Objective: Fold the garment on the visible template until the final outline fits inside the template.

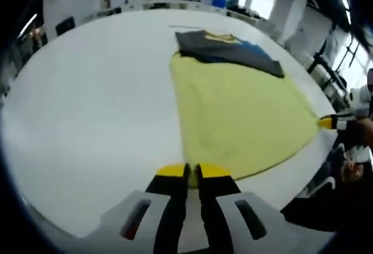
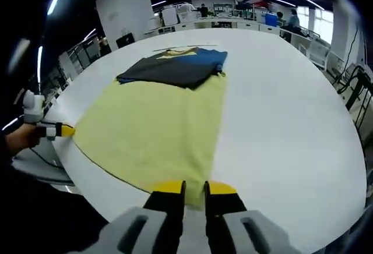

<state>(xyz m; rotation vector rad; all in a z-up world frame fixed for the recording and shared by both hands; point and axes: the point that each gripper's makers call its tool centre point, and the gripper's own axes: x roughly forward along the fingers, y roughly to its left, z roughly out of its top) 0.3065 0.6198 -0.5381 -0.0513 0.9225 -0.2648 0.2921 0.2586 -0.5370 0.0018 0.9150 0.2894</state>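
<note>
The yellow garment (image 1: 242,117) lies spread mid-frame on the white surface (image 1: 87,120), a dark garment (image 1: 227,47) over its far end. Left gripper (image 1: 192,175) and right gripper (image 2: 194,191) each have jaws clamped on a near corner, likely holding the hem taut for folding.

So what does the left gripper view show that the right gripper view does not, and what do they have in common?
Left gripper view alone: the left gripper, fingers together on one corner of the yellow garment, with the right gripper at the far corner beside a hand.

Right gripper view alone: the right gripper's own fingers together on the garment's near edge, the left gripper at the left corner, and a blue bin on a far bench.

Both: the yellow garment on the white table, and the dark folded clothes beyond it.
</note>
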